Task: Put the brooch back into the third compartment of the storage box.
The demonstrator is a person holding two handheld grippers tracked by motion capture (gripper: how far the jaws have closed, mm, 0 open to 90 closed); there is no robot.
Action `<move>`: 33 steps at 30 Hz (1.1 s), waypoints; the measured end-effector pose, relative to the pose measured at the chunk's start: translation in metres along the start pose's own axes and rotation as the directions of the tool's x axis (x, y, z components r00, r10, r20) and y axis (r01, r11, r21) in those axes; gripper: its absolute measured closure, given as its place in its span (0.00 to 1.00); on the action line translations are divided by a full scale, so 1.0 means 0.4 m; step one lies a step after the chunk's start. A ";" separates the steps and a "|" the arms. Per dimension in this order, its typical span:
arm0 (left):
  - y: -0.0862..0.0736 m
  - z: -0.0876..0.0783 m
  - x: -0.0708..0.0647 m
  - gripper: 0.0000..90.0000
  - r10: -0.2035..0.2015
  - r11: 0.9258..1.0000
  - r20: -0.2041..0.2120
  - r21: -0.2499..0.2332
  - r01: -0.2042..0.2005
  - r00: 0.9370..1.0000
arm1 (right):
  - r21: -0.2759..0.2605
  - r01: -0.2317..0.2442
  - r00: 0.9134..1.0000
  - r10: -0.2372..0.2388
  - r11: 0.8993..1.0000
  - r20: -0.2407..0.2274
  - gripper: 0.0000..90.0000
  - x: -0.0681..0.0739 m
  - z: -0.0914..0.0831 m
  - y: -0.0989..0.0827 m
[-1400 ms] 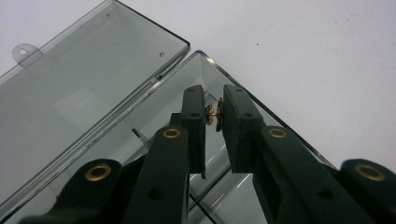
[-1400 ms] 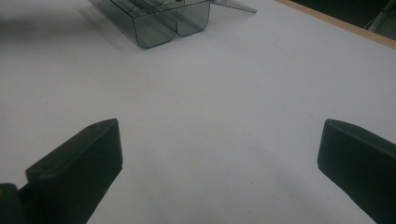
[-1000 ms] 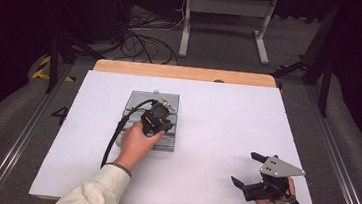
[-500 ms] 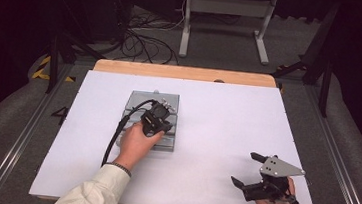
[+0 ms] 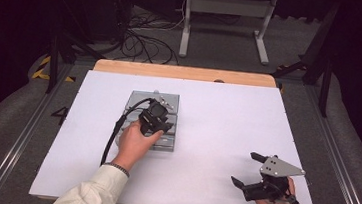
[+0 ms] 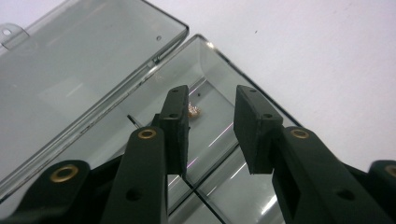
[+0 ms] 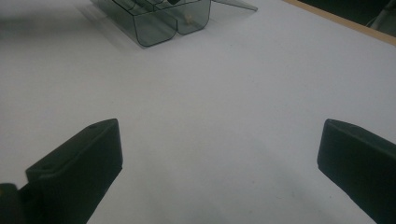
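Note:
A clear grey plastic compartment box [image 5: 165, 139] lies open on the white table, its lid [image 6: 70, 70] folded flat beside it. My left gripper [image 5: 156, 120] hovers over the box, jaws open and pointing down into a compartment [image 6: 215, 135]. A small gold-coloured object [image 6: 194, 111] lies on that compartment's floor, just beyond the left jaw tip. Nothing is between the jaws. My right gripper [image 5: 257, 170] rests near the table's front right, wide open and empty. Far off in the right gripper view stands the box [image 7: 163, 21], with a small pale object [image 7: 188, 18] in one compartment.
The white table top [image 5: 227, 121] has a wooden strip [image 5: 187, 73] along its far edge. Beyond it are cables [image 5: 140, 33] on the floor and a metal stand [image 5: 225, 16]. A cable [image 5: 114, 133] trails from the left gripper across the table.

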State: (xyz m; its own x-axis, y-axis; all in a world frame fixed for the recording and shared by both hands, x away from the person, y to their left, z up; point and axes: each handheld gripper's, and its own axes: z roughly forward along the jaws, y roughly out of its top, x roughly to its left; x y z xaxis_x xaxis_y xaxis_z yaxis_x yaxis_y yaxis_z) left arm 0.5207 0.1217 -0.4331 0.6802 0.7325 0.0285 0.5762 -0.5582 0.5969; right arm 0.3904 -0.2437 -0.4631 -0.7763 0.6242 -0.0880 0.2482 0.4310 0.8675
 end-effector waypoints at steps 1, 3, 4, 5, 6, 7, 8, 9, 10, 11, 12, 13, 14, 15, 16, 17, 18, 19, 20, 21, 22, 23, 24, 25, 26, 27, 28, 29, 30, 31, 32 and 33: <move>0.001 -0.005 -0.002 0.70 0.002 1.000 0.001 -0.012 -0.002 1.000 | 0.002 -0.001 1.000 0.001 1.000 0.000 0.01 0.000 0.000 0.000; 0.002 -0.016 -0.007 0.68 0.005 0.999 0.006 -0.035 -0.005 1.000 | 0.002 0.000 1.000 0.000 1.000 0.000 0.01 0.001 0.000 0.000; 0.003 -0.021 -0.010 0.66 0.008 0.999 0.007 -0.045 -0.007 1.000 | 0.001 0.000 1.000 0.000 1.000 0.000 0.01 0.001 0.000 0.000; 0.003 -0.026 -0.013 0.65 0.011 0.998 0.010 -0.056 -0.011 1.000 | 0.001 0.000 1.000 0.000 1.000 0.000 0.01 0.001 0.000 0.000; 0.004 -0.031 -0.016 0.64 0.015 0.998 0.013 -0.066 -0.014 1.000 | 0.000 -0.001 1.000 0.001 1.000 0.001 0.01 0.001 0.000 0.000; 0.004 -0.036 -0.019 0.62 0.018 0.997 0.015 -0.077 -0.016 1.000 | -0.001 0.001 1.000 -0.001 1.000 0.001 0.01 0.001 0.000 0.000; 0.004 -0.041 -0.022 0.60 0.019 0.996 0.016 -0.084 -0.018 1.000 | -0.001 0.001 1.000 -0.001 1.000 0.002 0.01 0.001 0.000 0.000; 0.005 -0.045 -0.025 0.60 0.019 0.995 0.019 -0.094 -0.017 1.000 | 0.002 -0.001 1.000 0.001 1.000 0.002 0.01 0.001 0.000 0.000; 0.004 -0.049 -0.028 0.58 0.021 0.995 0.019 -0.102 -0.019 1.000 | 0.003 -0.001 1.000 0.001 1.000 0.001 0.01 0.001 0.000 0.000; 0.004 -0.054 -0.029 0.58 0.023 0.994 0.020 -0.109 -0.020 1.000 | 0.002 -0.001 1.000 0.001 1.000 0.001 0.01 0.001 0.000 0.000; 0.004 -0.057 -0.031 0.56 0.020 0.993 0.025 -0.114 -0.017 0.999 | 0.002 -0.001 1.000 0.001 1.000 0.001 0.01 0.002 0.001 0.000; 0.004 -0.060 -0.032 0.56 0.022 0.993 0.028 -0.115 -0.018 0.999 | 0.002 -0.001 1.000 0.001 1.000 0.001 0.01 0.002 0.001 0.000; 0.004 -0.063 -0.032 0.56 0.025 0.992 0.030 -0.122 -0.021 0.999 | 0.001 -0.001 1.000 0.001 1.000 0.001 0.01 0.002 0.000 0.000; 0.003 -0.066 -0.034 0.55 0.028 0.992 0.029 -0.124 -0.024 0.999 | 0.000 0.001 1.000 -0.001 1.000 0.001 0.01 0.002 0.000 0.000; 0.003 -0.069 -0.036 0.55 0.029 0.992 0.029 -0.128 -0.025 0.999 | 0.000 0.001 1.000 -0.001 1.000 0.003 0.01 0.002 0.000 0.000; 0.003 -0.072 -0.037 0.54 0.032 0.991 0.032 -0.132 -0.027 0.999 | -0.001 0.001 1.000 -0.001 1.000 0.001 0.01 0.001 0.000 0.000; 0.003 -0.076 -0.038 0.53 0.036 0.990 0.029 -0.135 -0.032 0.999 | 0.000 0.001 1.000 -0.001 1.000 0.001 0.01 0.002 0.000 0.000; 0.002 -0.079 -0.040 0.53 0.035 0.990 0.027 -0.141 -0.031 0.999 | 0.001 0.002 1.000 -0.002 1.000 0.003 0.01 0.002 0.000 0.000; 0.002 -0.083 -0.041 0.52 0.037 0.989 0.030 -0.145 -0.032 0.999 | 0.002 0.002 1.000 -0.002 1.000 0.003 0.01 0.002 0.000 0.000; 0.001 -0.087 -0.042 0.51 0.037 0.988 0.032 -0.152 -0.032 0.999 | 0.001 0.002 1.000 -0.002 1.000 0.003 0.01 0.002 0.000 0.000; 0.001 -0.091 -0.043 0.51 0.036 0.987 0.035 -0.158 -0.030 0.999 | 0.000 0.002 1.000 -0.002 1.000 0.003 0.01 0.002 -0.001 0.000; 0.000 -0.095 -0.045 0.50 0.042 0.986 0.033 -0.166 -0.036 0.999 | 0.000 0.002 1.000 -0.002 1.000 0.003 0.01 0.001 0.000 0.000; 0.000 -0.100 -0.047 0.49 0.044 0.985 0.034 -0.171 -0.038 0.998 | 0.000 0.000 1.000 0.000 1.000 0.002 0.01 0.002 0.000 0.000; -0.001 -0.104 -0.049 0.49 0.047 0.983 0.031 -0.177 -0.041 0.998 | 0.001 -0.001 1.000 0.001 1.000 0.001 0.01 0.002 0.001 0.001; -0.002 -0.109 -0.050 0.48 0.049 0.982 0.031 -0.182 -0.042 0.998 | 0.001 0.003 1.000 -0.003 1.000 0.002 0.01 0.002 0.001 0.001; -0.003 -0.114 -0.051 0.47 0.052 0.982 0.030 -0.185 -0.046 0.998 | 0.000 0.003 1.000 -0.003 1.000 0.001 0.01 0.002 0.001 0.001; -0.004 -0.117 -0.052 0.47 0.053 0.980 0.028 -0.192 -0.047 0.998 | 0.000 0.003 1.000 -0.003 1.000 0.002 0.01 0.002 0.001 0.001; -0.005 -0.121 -0.053 0.47 0.051 0.980 0.028 -0.195 -0.045 0.998 | 0.001 0.002 1.000 -0.002 1.000 0.003 0.01 0.002 0.000 0.000; -0.006 -0.125 -0.053 0.46 0.054 0.980 0.028 -0.195 -0.048 0.998 | 0.000 0.002 1.000 -0.002 1.000 0.003 0.01 0.002 0.000 0.001; -0.006 -0.126 -0.053 0.46 0.053 0.978 0.033 -0.203 -0.045 0.998 | -0.003 0.001 1.000 -0.001 1.000 0.001 0.01 0.002 0.000 0.001; -0.006 -0.130 -0.053 0.46 0.056 0.978 0.033 -0.203 -0.048 0.998 | -0.002 0.001 1.000 -0.001 1.000 0.002 0.01 0.002 0.000 0.001; -0.007 -0.132 -0.054 0.46 0.055 0.977 0.032 -0.206 -0.047 0.998 | -0.002 0.002 1.000 -0.002 1.000 0.001 0.01 0.002 0.001 0.001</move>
State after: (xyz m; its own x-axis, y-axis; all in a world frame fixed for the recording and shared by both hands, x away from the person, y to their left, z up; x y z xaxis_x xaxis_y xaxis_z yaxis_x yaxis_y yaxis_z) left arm 0.4806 0.1280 -0.3932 0.7247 0.6881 0.0355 0.4378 -0.4997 0.7474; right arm 0.3898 -0.2428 -0.4630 -0.7763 0.6240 -0.0897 0.2457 0.4305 0.8685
